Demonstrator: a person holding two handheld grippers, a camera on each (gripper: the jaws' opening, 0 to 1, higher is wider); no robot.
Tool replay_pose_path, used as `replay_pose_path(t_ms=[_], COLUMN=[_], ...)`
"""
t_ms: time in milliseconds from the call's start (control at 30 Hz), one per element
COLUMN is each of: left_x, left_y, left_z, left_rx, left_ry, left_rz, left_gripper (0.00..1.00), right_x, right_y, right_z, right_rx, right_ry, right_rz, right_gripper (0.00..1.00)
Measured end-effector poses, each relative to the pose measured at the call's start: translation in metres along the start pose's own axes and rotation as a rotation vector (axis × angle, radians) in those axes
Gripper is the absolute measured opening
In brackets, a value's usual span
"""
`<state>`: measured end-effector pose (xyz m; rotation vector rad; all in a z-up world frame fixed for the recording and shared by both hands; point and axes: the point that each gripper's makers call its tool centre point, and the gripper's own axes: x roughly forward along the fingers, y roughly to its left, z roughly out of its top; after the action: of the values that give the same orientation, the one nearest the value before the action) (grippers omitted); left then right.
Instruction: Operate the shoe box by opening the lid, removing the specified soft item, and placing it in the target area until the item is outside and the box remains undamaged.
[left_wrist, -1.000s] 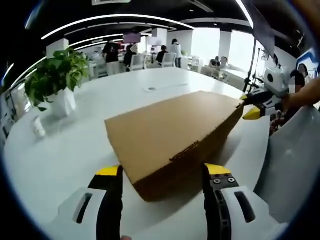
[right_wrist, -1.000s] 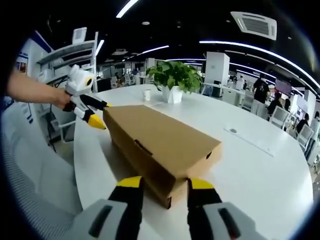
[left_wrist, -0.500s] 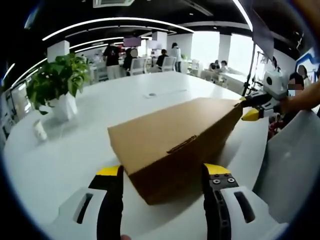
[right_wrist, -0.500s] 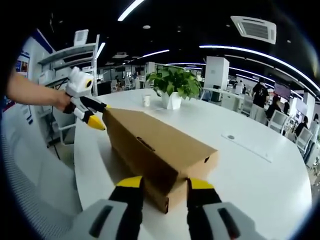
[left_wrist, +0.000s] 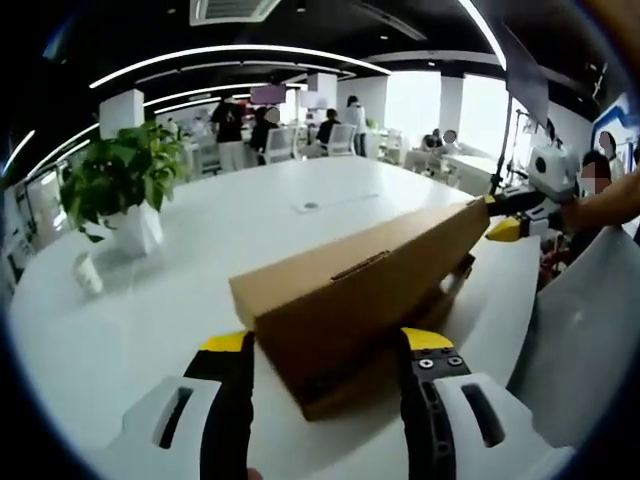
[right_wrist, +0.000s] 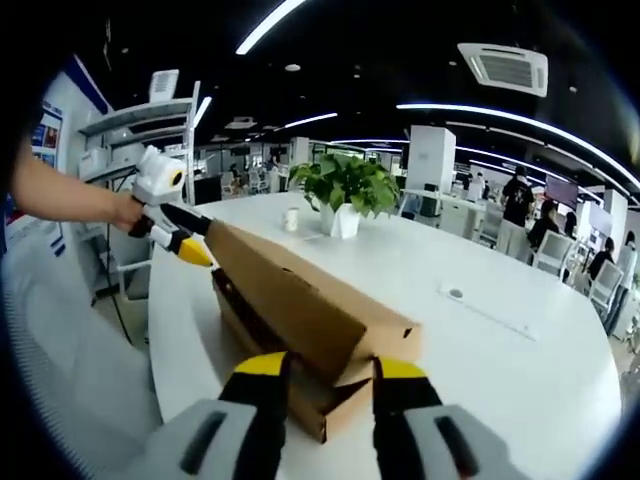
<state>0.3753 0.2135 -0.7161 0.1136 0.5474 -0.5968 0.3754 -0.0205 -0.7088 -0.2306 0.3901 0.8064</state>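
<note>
Office desks and a potted plant (left_wrist: 120, 185) stand behind the white table (left_wrist: 150, 300) carrying my cardboard shoe box (right_wrist: 300, 395). My left gripper (left_wrist: 325, 345) and right gripper (right_wrist: 325, 368), each grasping one end of the lid (left_wrist: 370, 285), hold it tilted up so the box opens evenly. Its contents are hidden.

Both views sit close, low at opposite ends of the shoe box (left_wrist: 350, 310) (right_wrist: 300, 320), facing each other. Shared: box, white table (left_wrist: 150, 300) (right_wrist: 500, 350), potted plant (left_wrist: 120, 185) (right_wrist: 345, 185).
</note>
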Motion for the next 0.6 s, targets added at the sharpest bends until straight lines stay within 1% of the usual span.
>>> replay_pose_path(t_ms=[333, 600], left_x=[-0.001, -0.003], left_y=[0.004, 0.014], left_z=[0.008, 0.020], left_rx=[0.004, -0.013], left_ry=[-0.006, -0.022], left_rz=[0.017, 0.046], left_gripper=[0.54, 0.47], right_x=[0.000, 0.000], right_y=[-0.006, -0.011], right_z=[0.008, 0.019], right_rx=[-0.024, -0.038], right_ry=[-0.010, -0.026], right_rz=[-0.006, -0.016], right_gripper=[0.28, 0.27])
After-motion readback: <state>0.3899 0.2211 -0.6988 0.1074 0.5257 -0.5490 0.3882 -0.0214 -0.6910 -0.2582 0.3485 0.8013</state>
